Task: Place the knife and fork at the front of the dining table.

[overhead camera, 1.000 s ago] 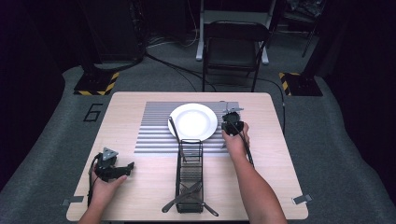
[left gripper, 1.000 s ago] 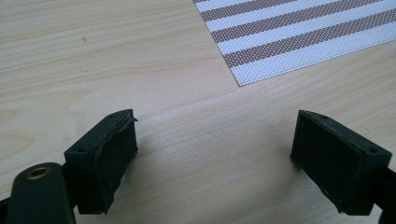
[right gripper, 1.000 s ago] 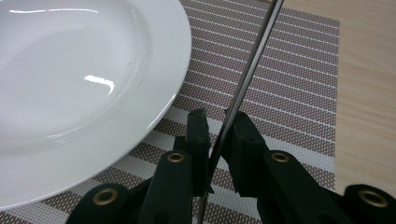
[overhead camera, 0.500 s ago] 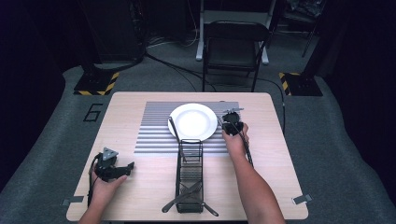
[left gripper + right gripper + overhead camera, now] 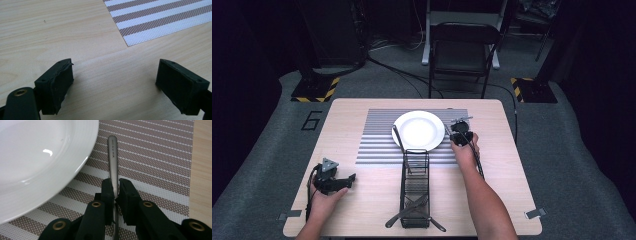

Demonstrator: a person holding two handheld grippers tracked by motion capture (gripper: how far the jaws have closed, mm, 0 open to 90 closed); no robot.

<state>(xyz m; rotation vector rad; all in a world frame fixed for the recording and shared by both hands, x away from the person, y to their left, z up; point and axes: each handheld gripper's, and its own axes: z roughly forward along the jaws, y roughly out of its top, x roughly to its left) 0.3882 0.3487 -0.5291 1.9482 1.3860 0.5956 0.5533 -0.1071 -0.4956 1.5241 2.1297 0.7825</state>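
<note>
Broadly, the wooden table [image 5: 362, 107] carried everything, and a striped placemat [image 5: 379, 140] lay across its far middle. A white plate [image 5: 418, 130] sat on that placemat, well inside its edges in the high view. Nearer the person, a black wire rack [image 5: 415, 187] stood lengthwise on the bare wood, its far end reaching the placemat's near edge just in front of the plate. Dark utensils [image 5: 404, 217] lay crossed at the rack's near end, their tips sticking out on both sides, and another dark utensil [image 5: 397, 137] leaned from the rack's far end up over the plate's left rim.

The right gripper [image 5: 115, 191] was at the plate's right side, over the placemat. Its jaws were clamped on the flat metal handle of a piece of cutlery [image 5: 113, 157], with a thin gap showing beside the metal on one pad; they had just been easing slightly open on it. The handle ran forward from the jaws over the stripes, just beside the plate's rim but apart from it. What kind of cutlery it was could not be told.

The left gripper [image 5: 115, 85] rested low over bare wood near the table's front left, well apart from the rack. Its jaws stood wide apart with nothing between them, and a corner of the placemat showed ahead of them.
</note>
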